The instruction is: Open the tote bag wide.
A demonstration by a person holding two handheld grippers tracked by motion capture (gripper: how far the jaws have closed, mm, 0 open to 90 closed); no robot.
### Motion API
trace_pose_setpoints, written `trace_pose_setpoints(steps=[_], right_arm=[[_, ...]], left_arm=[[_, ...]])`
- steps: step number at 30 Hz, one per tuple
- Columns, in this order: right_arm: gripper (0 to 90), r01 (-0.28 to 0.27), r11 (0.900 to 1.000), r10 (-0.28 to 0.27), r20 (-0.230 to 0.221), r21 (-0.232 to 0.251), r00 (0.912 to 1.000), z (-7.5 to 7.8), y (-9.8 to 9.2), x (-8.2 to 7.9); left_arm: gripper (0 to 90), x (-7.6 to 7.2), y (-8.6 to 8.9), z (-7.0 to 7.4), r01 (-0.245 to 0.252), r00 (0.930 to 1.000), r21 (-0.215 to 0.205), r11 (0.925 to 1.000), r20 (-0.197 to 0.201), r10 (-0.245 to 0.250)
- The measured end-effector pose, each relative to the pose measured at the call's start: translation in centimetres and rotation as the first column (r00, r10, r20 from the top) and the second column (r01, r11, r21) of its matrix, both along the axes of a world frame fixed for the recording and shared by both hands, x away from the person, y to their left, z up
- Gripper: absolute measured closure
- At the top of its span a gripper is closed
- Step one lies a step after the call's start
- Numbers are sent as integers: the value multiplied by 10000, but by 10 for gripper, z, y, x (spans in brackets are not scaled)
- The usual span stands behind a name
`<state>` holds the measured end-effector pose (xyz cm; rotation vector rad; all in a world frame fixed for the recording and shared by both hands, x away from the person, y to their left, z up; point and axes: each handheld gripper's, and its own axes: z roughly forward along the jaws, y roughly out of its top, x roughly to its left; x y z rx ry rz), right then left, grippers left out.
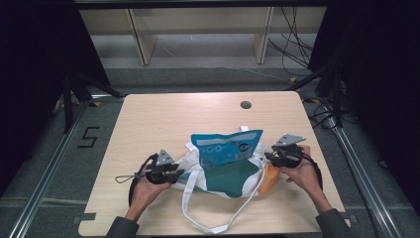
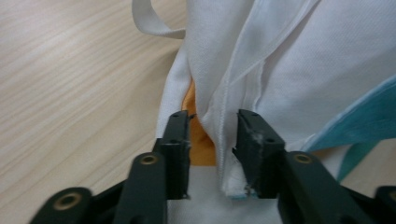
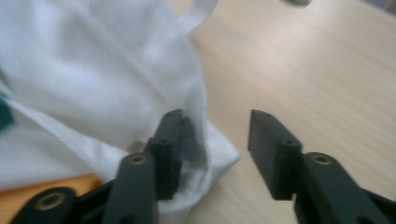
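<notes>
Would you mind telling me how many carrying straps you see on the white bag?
2: one long strap loops toward the table's near edge, one short strap peeks behind the blue packet. Others may be hidden.

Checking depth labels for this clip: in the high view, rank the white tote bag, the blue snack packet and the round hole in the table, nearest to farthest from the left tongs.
1. White tote bag: right against the left tongs, at its side.
2. Blue snack packet: upright in the bag's middle.
3. Round hole: near the table's far edge.
</notes>
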<state>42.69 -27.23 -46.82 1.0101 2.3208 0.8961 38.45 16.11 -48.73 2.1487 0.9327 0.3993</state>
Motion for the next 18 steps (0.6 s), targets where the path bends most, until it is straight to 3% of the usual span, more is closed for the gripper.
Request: trace_pose_setpoints(steps=[1,3,4,5,6,8,9,10,11,12,13,14,18], right_arm=[[518,240,9980,-252,204,578,9995,7,-3,-2],[493,249,9937,-279,254,1090,9993,22,-10,-8],[485,186,9913,-243,423,1304,9988,31,-13,-11],[485,186,9913,-243,423,1304,9988,31,-13,-11],[482,104,9816,-238,682,1906,9974,51,-15,-22],[482,-336,9689,135,833,2454,9964,66,-13,-32],[482,-336,9689,135,833,2454,9964,66,-13,-32],[478,-877,9643,653,965,2499,9932,74,-5,-41],[475,-1248,9657,1001,1172,2278,9881,76,-2,-41],[475,-1248,9657,1001,1172,2278,9881,76,-2,-41],[470,-1383,9633,1151,1113,2301,9871,77,4,-44],[466,-1878,9564,1730,842,2235,9813,74,15,-47],[459,-2545,9417,2490,529,2202,9671,65,31,-45]], left_arm=[[573,0,2,5,-26,10000,-61,10000,66,26],[534,0,4,14,-126,9997,-401,9991,181,133],[522,-1,2,19,-187,9996,-967,9951,205,208],[519,-1,2,19,-187,9996,-967,9951,205,208],[511,-2,-1,26,45,9993,-967,9953,368,-10],[493,-2,-8,33,287,9975,-659,9974,663,-244],[482,-2,-8,33,287,9975,-659,9974,663,-244],[477,0,-14,36,551,9956,-536,9970,789,-508],[477,0,-18,37,511,9961,-638,9967,749,-462],[474,0,-18,37,511,9961,-638,9967,749,-462],[474,1,-22,38,701,9949,-651,9954,767,-650],[466,4,-27,39,929,9933,-444,9947,737,-895],[479,14,-33,36,1004,9932,-561,9934,642,-968]])
